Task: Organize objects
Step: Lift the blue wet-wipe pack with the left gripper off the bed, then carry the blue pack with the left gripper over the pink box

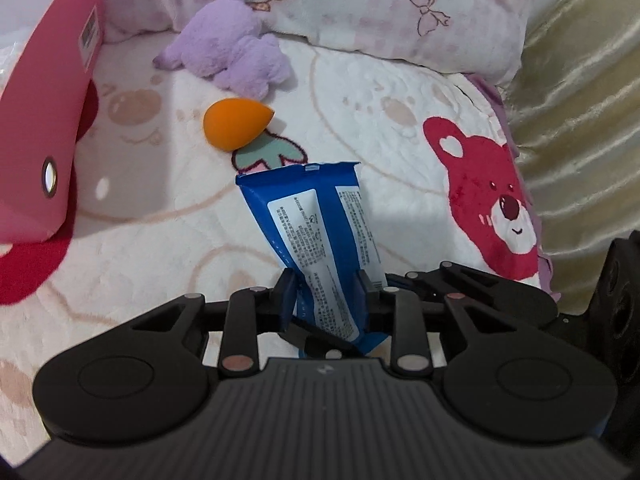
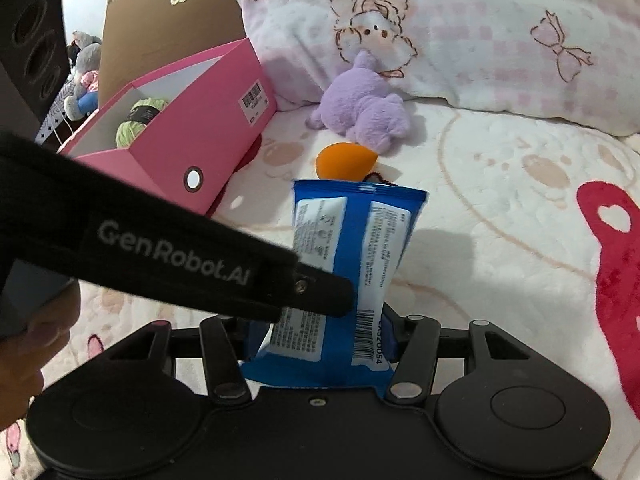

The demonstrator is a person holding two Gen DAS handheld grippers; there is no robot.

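Item: blue wipes packet, soft foil pack with white printed panels. You hold it clear of the bed, its long axis running away from you, far end towards the orange makeup sponge.

Left tool: clamped edge-on across the packet's near end, jaws nearly together on the thin film.

Right tool: jaws part-way apart with the packet's near end between them, and the blue pads appear to press its sides; judge it a grip on the wider face.

Deciding relation: the pink storage box stands far and to the left of the packet, open at the top, a ball of green yarn already inside. The left tool lies on the box side and crosses the right wrist view from the left, so you likely carry left and away, packet lengthwise into the opening.

Also on the bed: purple plush toy, just beyond the sponge, against the pillow.

Writing: "GenRobot.AI" in pale letters on the left tool's side. Packet barcode with digits, partly readable as ending "20054". Fine print on the white panels too small to read. Barcode sticker on the box end, illegible.
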